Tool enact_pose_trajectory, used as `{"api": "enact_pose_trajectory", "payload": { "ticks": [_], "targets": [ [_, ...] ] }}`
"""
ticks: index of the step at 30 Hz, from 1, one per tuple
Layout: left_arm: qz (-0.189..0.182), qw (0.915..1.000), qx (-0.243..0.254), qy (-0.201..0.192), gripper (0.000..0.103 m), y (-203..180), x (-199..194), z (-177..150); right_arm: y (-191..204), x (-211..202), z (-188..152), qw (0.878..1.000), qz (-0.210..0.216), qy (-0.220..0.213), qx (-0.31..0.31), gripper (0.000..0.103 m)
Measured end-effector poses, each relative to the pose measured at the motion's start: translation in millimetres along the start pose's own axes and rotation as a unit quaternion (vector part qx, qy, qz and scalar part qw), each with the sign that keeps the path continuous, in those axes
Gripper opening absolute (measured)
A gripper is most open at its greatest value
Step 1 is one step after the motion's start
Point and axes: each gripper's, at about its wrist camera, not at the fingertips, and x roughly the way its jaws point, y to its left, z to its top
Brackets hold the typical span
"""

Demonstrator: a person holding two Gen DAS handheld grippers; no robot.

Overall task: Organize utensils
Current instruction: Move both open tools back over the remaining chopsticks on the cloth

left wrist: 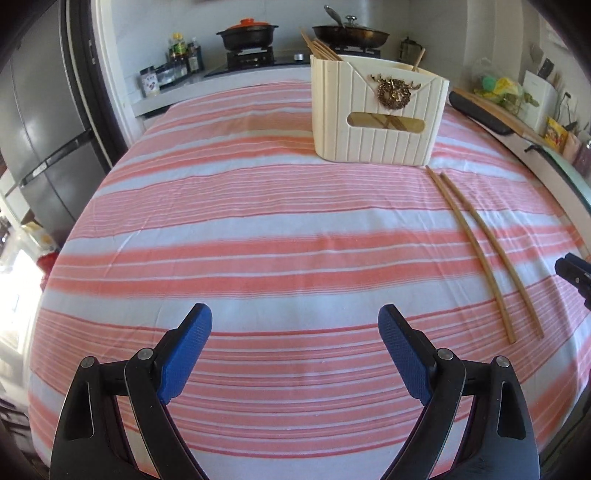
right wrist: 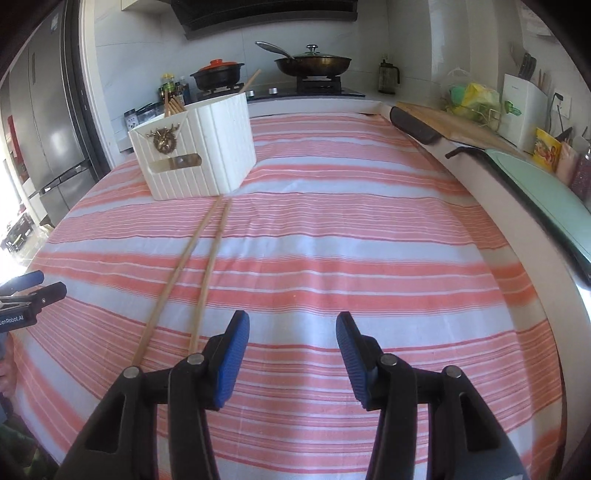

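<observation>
Two wooden chopsticks (left wrist: 484,247) lie side by side on the striped cloth, right of my left gripper (left wrist: 295,317), which is open and empty. In the right wrist view the chopsticks (right wrist: 192,273) run from the holder toward my right gripper (right wrist: 291,325), which is open and empty, just right of their near ends. A cream utensil holder (left wrist: 376,110) with a gold deer emblem stands at the far side and holds several chopsticks; it also shows in the right wrist view (right wrist: 195,155).
The table wears a pink and white striped cloth (left wrist: 258,229). Behind it is a stove with a black pot (left wrist: 247,33) and a pan (left wrist: 351,35). A fridge (left wrist: 40,129) stands left. Cutting boards (right wrist: 461,129) and clutter line the right counter.
</observation>
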Motion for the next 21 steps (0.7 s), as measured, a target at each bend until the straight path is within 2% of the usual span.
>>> {"api": "enact_pose_trajectory", "payload": {
  "ticks": [10,12,15,18,21],
  "targets": [
    [0.000,0.9999,-0.006,0.014,0.092,-5,7,-10,-6,14,-13,1.000,0.008,-0.008,0.018,0.050],
    [-0.020,0.9996,-0.016,0.015,0.092,-7,6,-10,-10,13,-12,0.999,-0.004,-0.017,0.033,0.050],
    [-0.080,0.9964,-0.026,0.012,0.092,-18,1,-4,-20,19,-13,0.998,0.003,-0.004,0.066,0.050],
    [-0.129,0.9914,-0.006,0.022,0.092,-46,4,7,-27,19,-14,0.996,0.015,-0.008,0.086,0.048],
    [-0.143,0.9891,0.027,0.020,0.092,-77,12,19,-26,19,-15,0.996,0.012,-0.009,0.086,0.048]
  ]
}}
